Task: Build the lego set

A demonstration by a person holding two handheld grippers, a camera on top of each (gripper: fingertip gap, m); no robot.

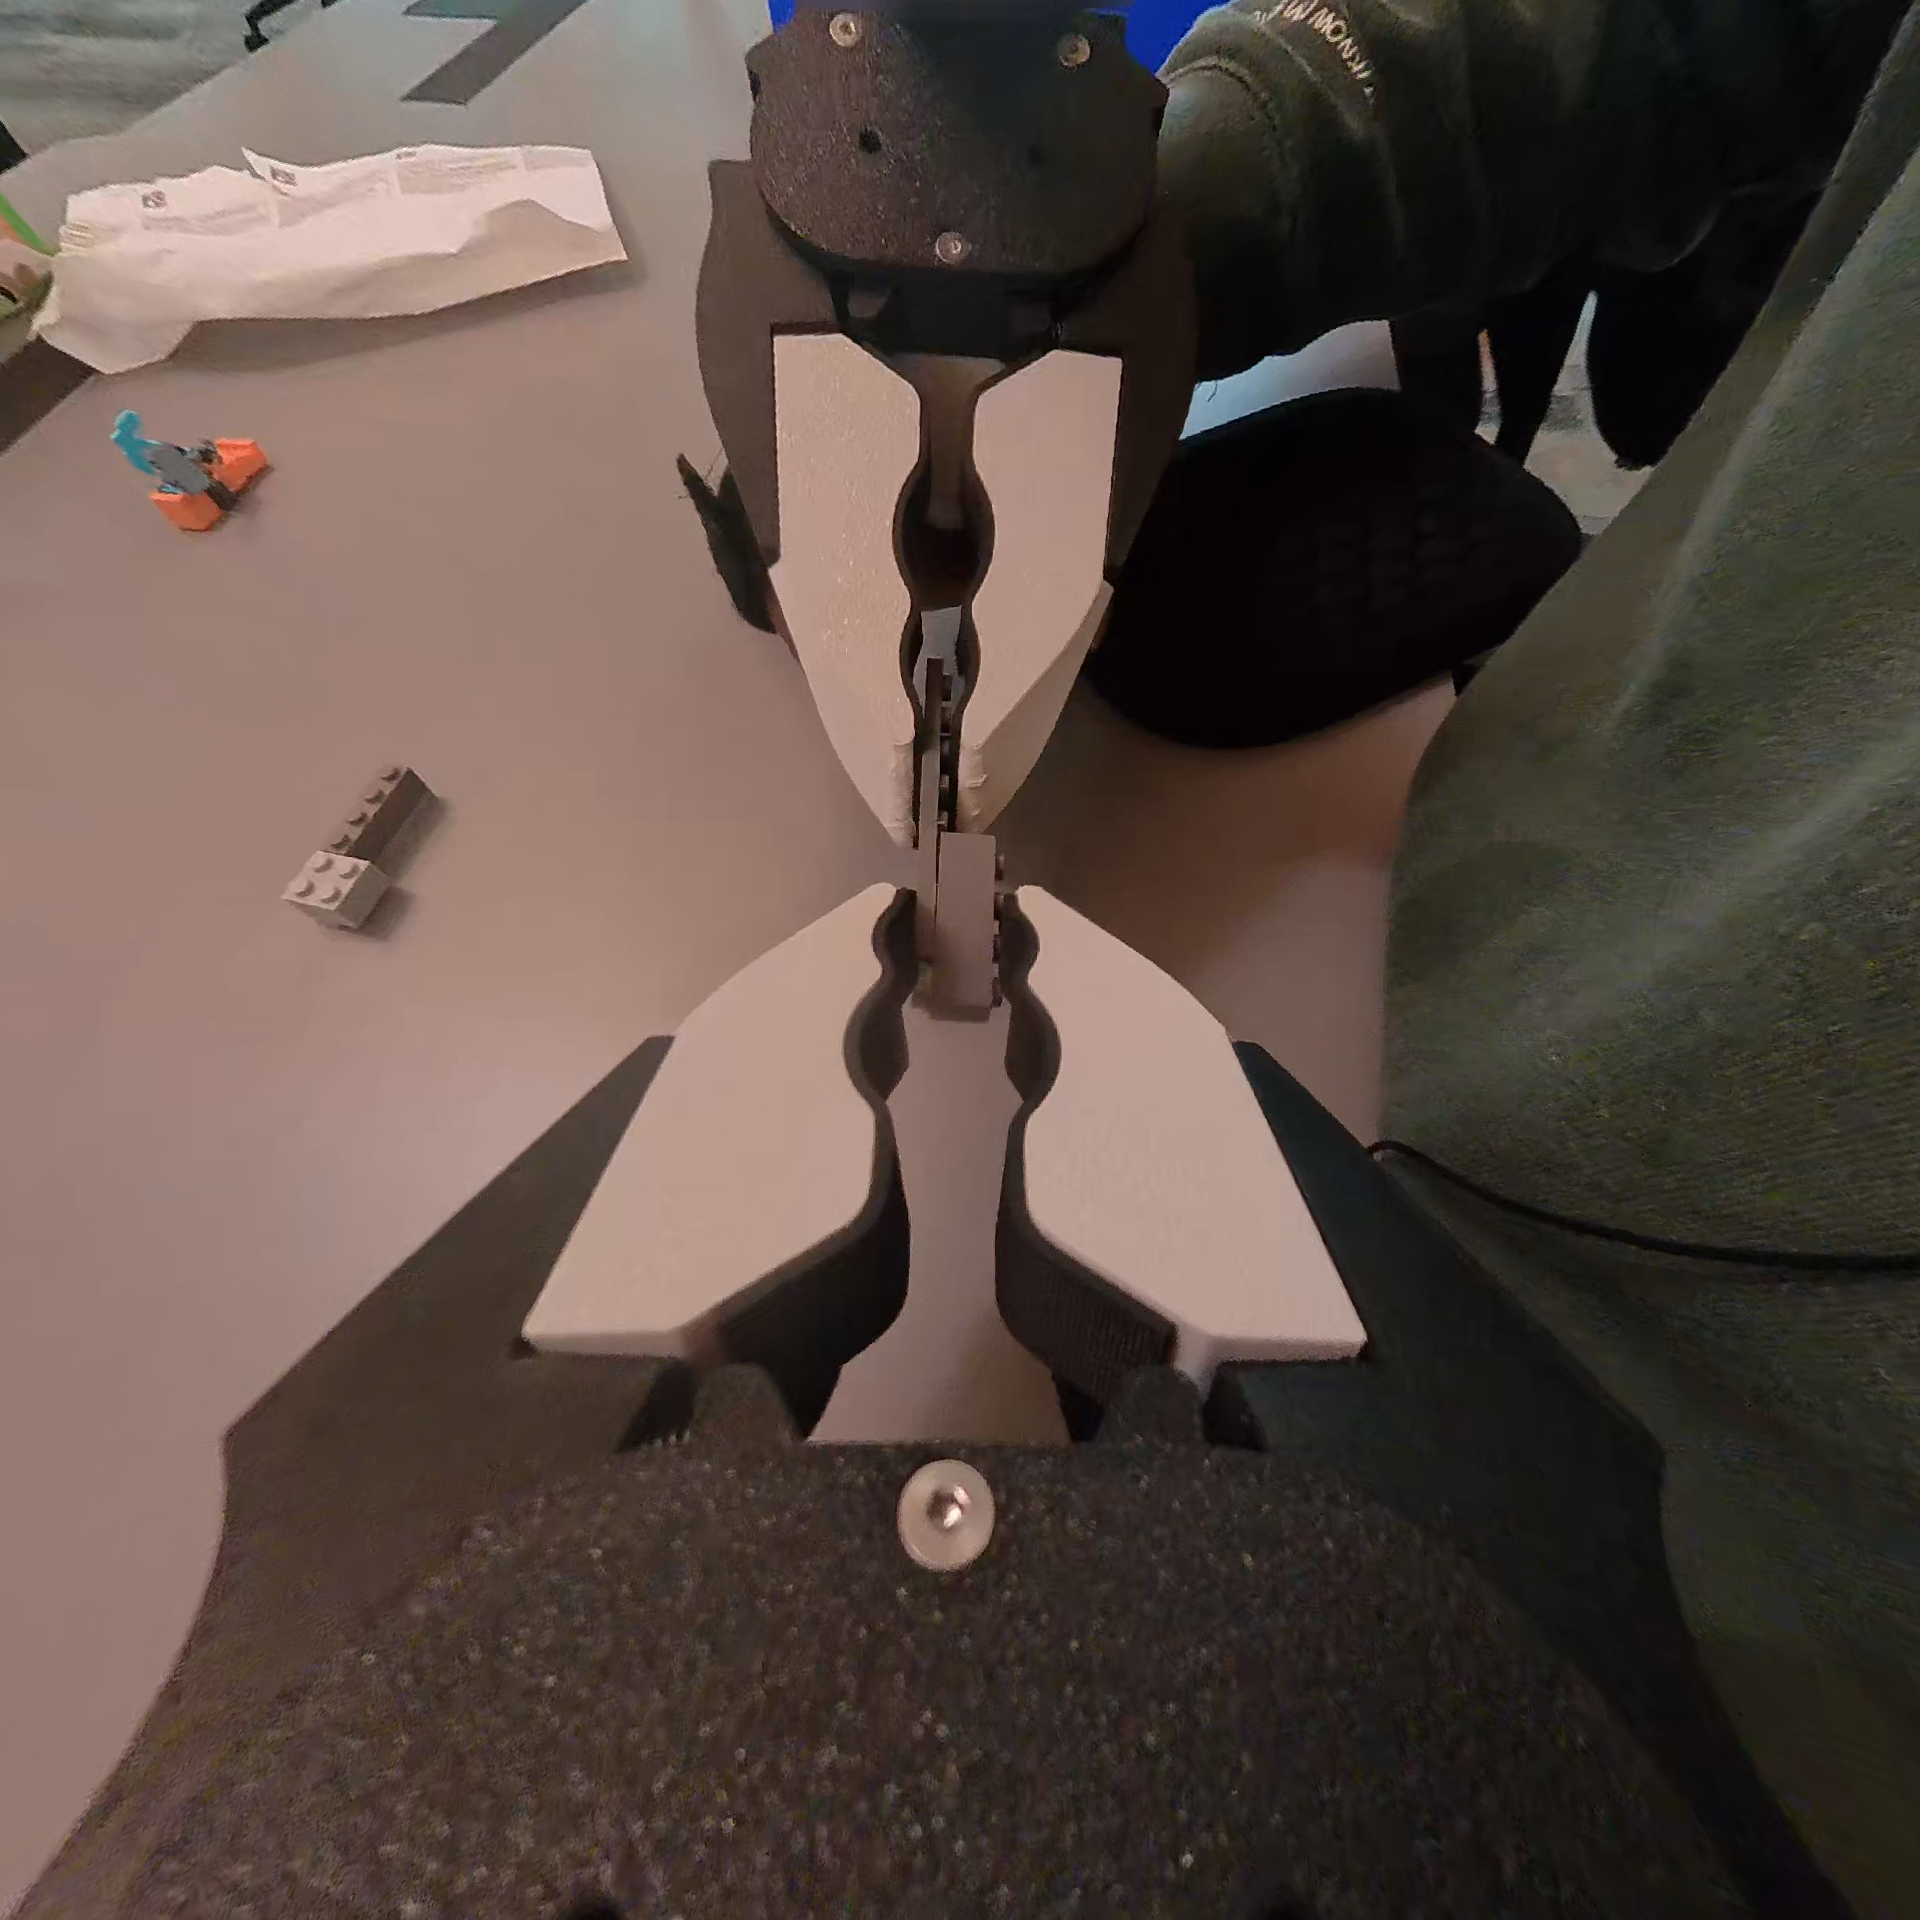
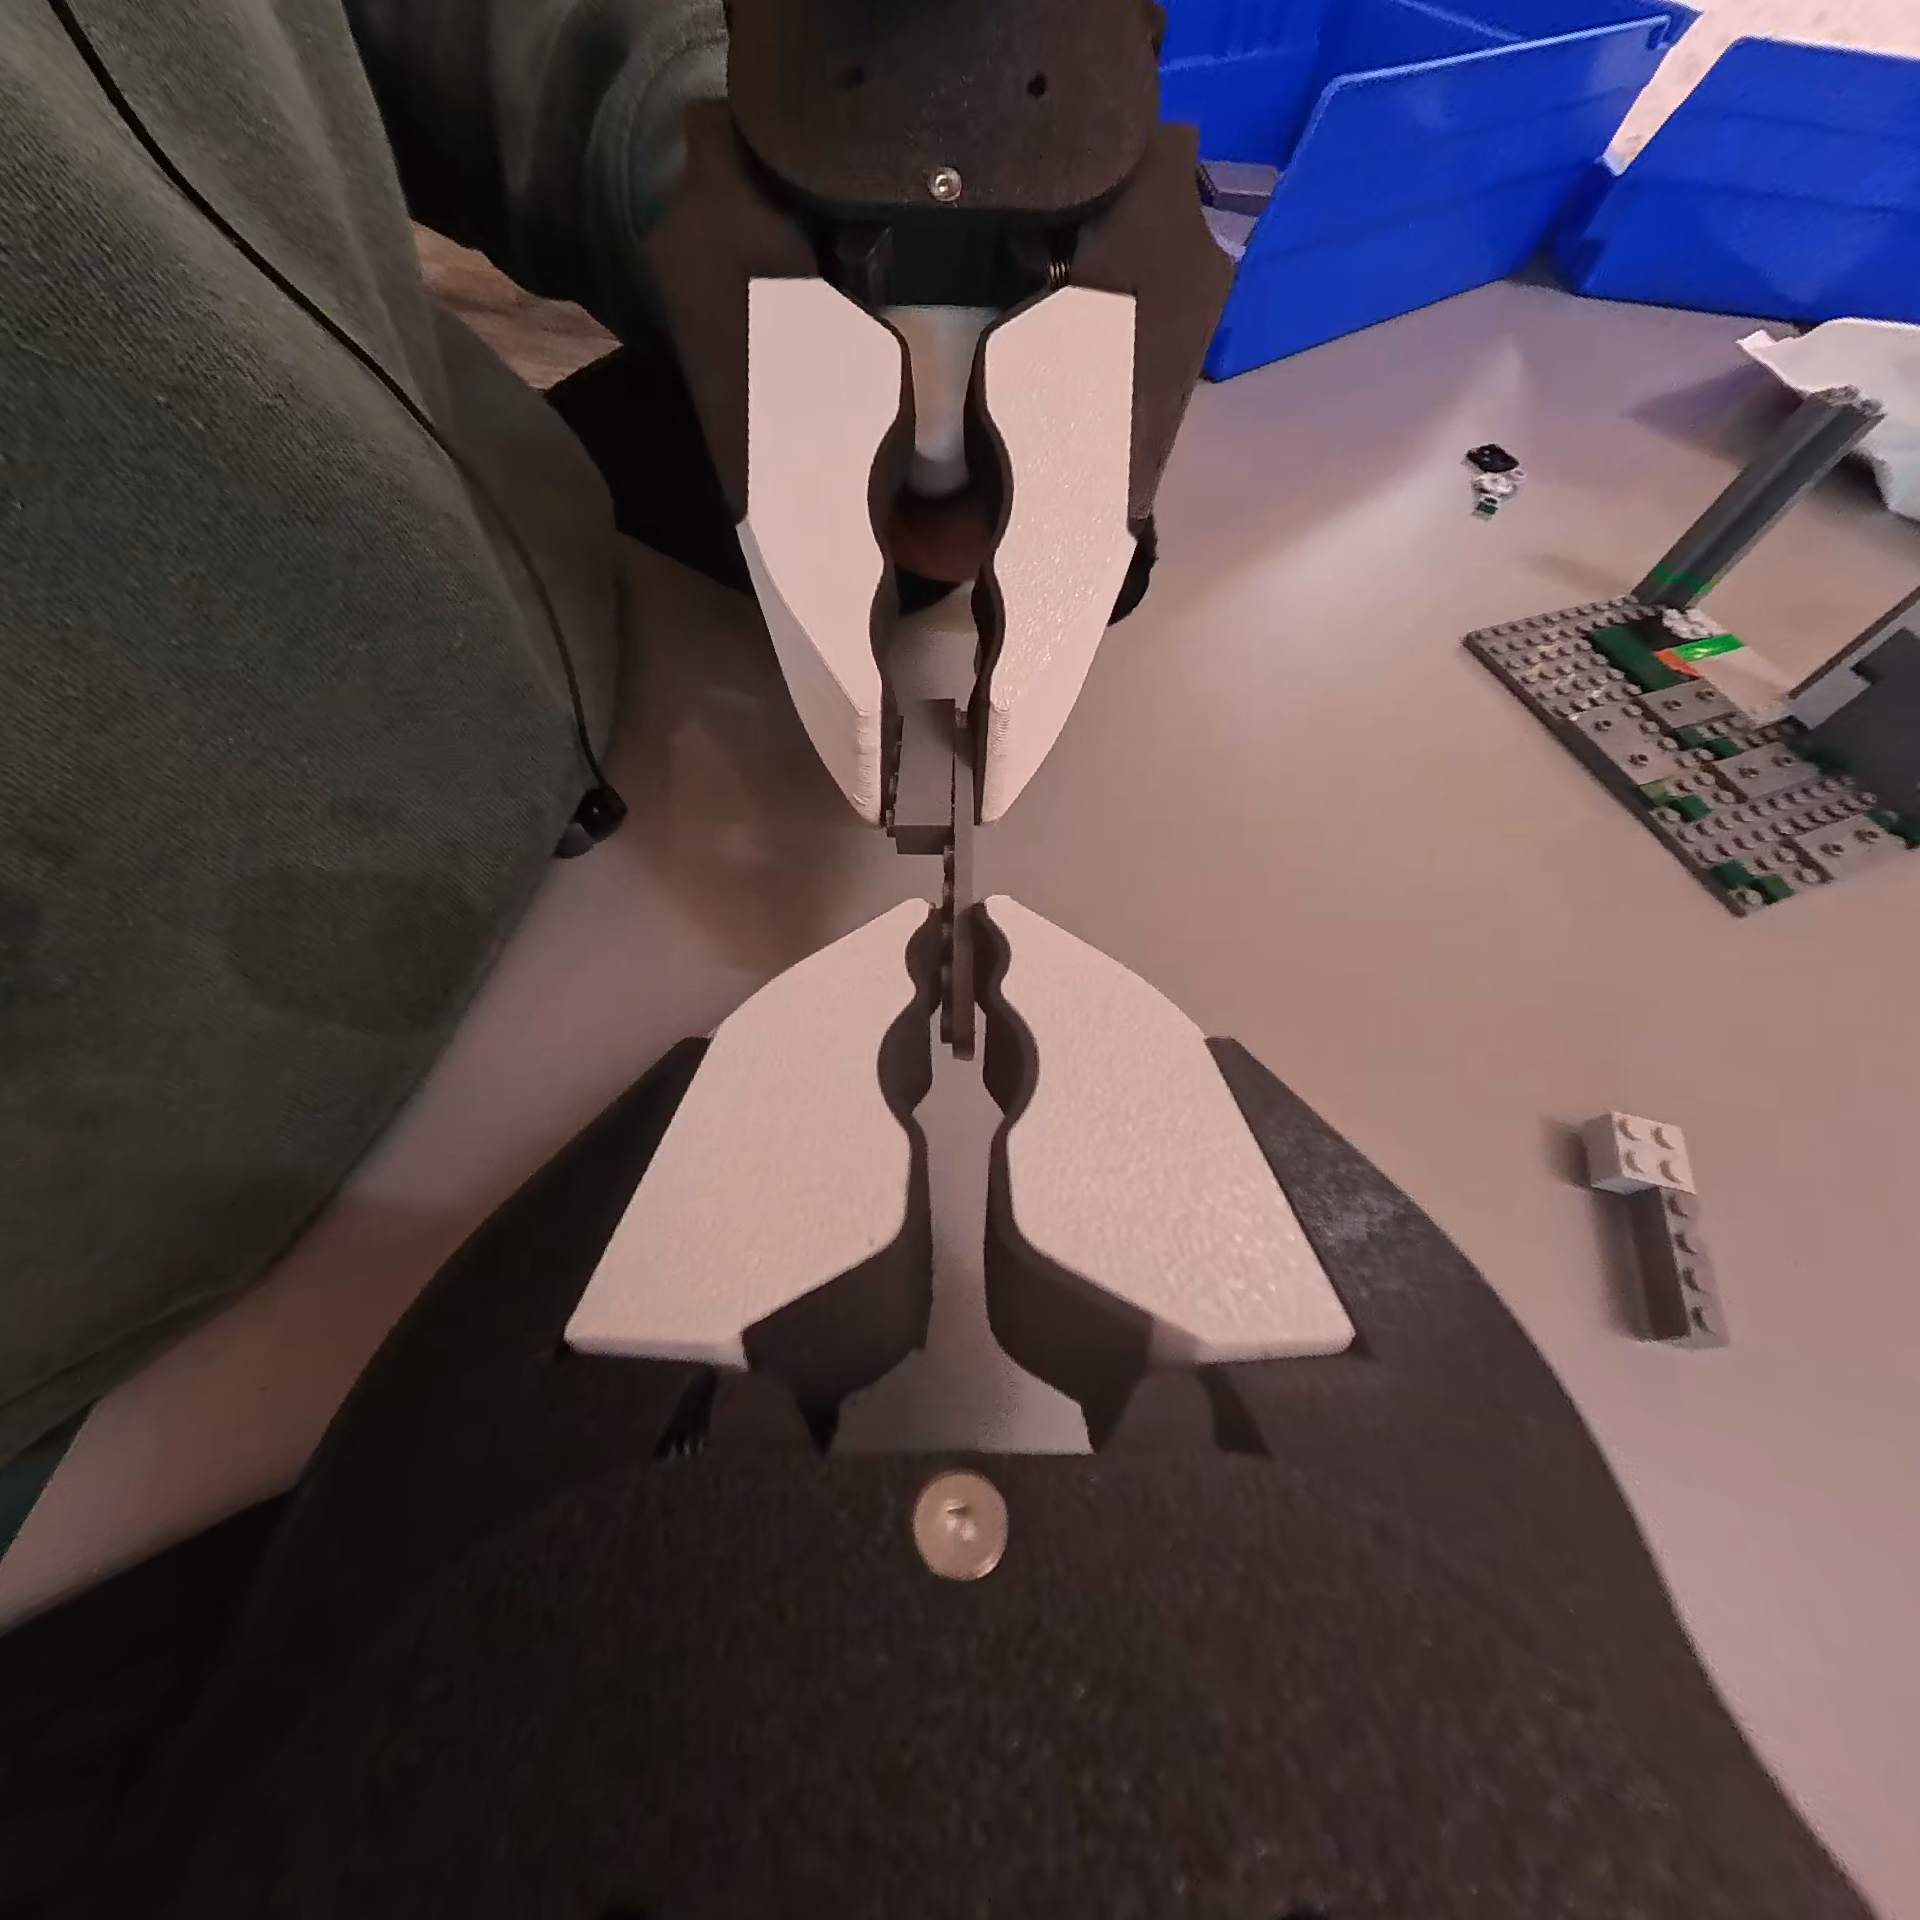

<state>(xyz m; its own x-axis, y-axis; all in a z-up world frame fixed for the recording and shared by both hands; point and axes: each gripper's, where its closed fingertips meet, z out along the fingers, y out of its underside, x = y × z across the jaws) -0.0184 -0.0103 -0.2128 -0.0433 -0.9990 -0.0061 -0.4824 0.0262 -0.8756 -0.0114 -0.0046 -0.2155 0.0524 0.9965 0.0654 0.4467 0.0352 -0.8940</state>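
My left gripper point(image 1: 958, 896) is shut on a light grey brick point(image 1: 961, 935). My right gripper point(image 2: 956, 906) is shut on a thin dark grey studded plate point(image 2: 961, 883). The two grippers face each other tip to tip above the grey table point(image 1: 520, 675). The brick and the plate overlap and touch side by side between the tips. The right gripper point(image 1: 940, 821) shows at the top of the left wrist view with the plate point(image 1: 940, 707). The left gripper point(image 2: 935, 816) shows at the top of the right wrist view with the brick point(image 2: 925, 779).
A light grey 2x2 brick joined to a long dark brick point(image 1: 358, 842) point(image 2: 1652, 1226) lies on the table. A grey baseplate build point(image 2: 1714, 748) and blue bins point(image 2: 1455, 156) stand far right. A small orange and teal build point(image 1: 192, 473) and paper sheets point(image 1: 332, 239) lie far left. A person's green sleeve point(image 2: 208, 520) is close by. The grippers are tip to tip, or close to it. Between my left fingertips and the grey baseplate build point(image 2: 1714, 748) there is roughly 25 cm.
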